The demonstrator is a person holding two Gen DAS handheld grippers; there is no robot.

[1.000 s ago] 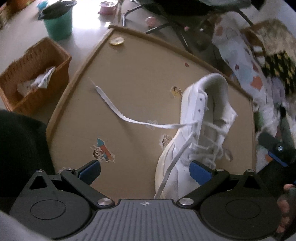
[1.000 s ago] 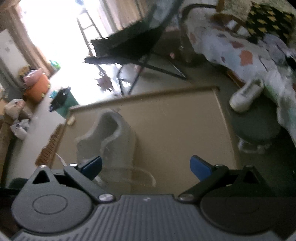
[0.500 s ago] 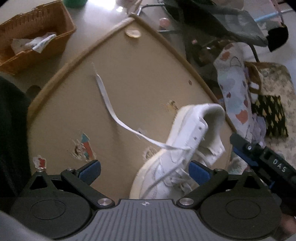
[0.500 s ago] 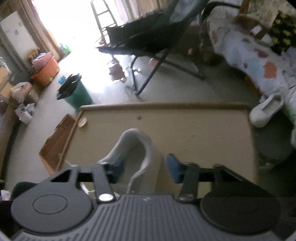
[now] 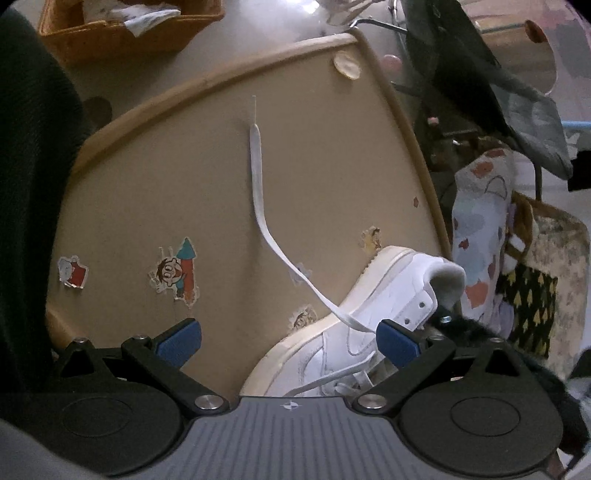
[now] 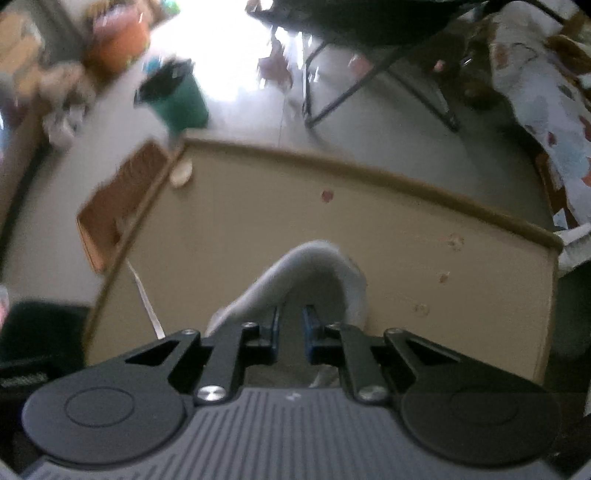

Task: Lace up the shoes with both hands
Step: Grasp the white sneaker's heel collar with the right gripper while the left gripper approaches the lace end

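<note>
**White sneaker tipped on the table, right gripper closing in at its collar**

White sneaker (image 5: 373,325) is lying tilted on the tan table (image 5: 155,206), near the right edge, with its heel collar pointing far-right. One flat white lace (image 5: 258,184) is trailing from the eyelets out across the tabletop toward the far side, its tip lying free.

Only the left wrist view is showing the cartoon stickers (image 5: 177,273) and the wicker basket (image 5: 122,29) on the floor beyond the table; there the left gripper (image 5: 288,341) is hovering with its blue pads spread wide, holding nothing. Only the right wrist view, which is blurred, is showing the green bin (image 6: 177,96) and the folding chair legs (image 6: 369,77). In it the right gripper (image 6: 291,328) is sitting right at the sneaker's heel opening (image 6: 314,273), pads drawn nearly together with a narrow gap; whether anything is pinched between them cannot be told.

Compared with a second ago, the right gripper's pads have narrowed from wide apart, and the lace is now lying straighter toward the far edge.
</note>
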